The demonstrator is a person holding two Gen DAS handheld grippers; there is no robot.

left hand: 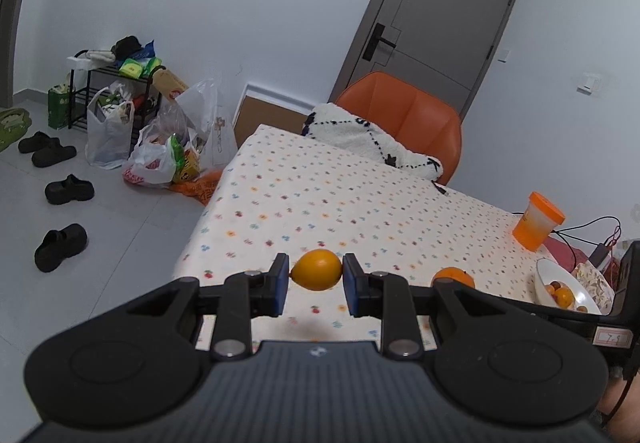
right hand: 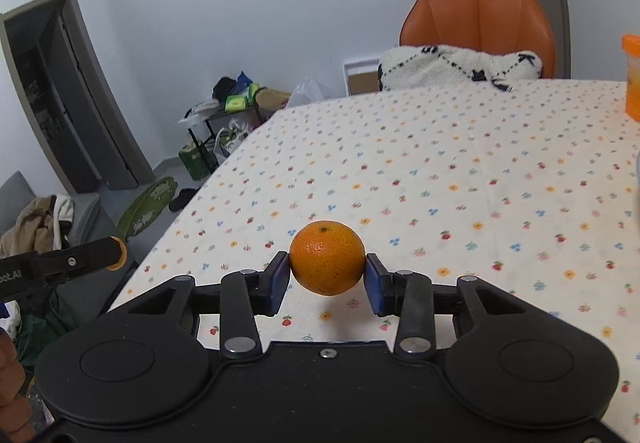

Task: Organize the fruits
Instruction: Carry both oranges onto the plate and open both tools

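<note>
- Fruits are in transit on both sides. In the left wrist view, a smooth yellow-orange fruit (left hand: 317, 269), likely a lemon though the fisheye softens it, sits pinched end to end between the blue pads of the left gripper (left hand: 316, 277), its jaws narrowed onto it, above the near edge of the flower-print table (left hand: 320, 187).
- Same view, to the right: a white bowl (left hand: 549, 275) already holding several small orange fruits stands near the table's right side, beside an orange-lidded jar (left hand: 538, 221). The orange (left hand: 454, 277) held by the other gripper shows between lemon and bowl.
- In the right wrist view, the right gripper (right hand: 327, 279) has its jaws closed against both sides of that dimpled orange (right hand: 327, 257), which casts a shadow on the cloth below and appears lifted clear of it.
- At the left edge of this view, the left gripper's finger (right hand: 80, 257) juts in with the yellow fruit's tip just visible; the bowl is out of frame here.
- Judged from this, both pickups are done and the carry is in hand. The next move calls for swinging each fruit rightward over the bowl's rim, one at a time to avoid a clash, then opening low so nothing bounces out.
</note>
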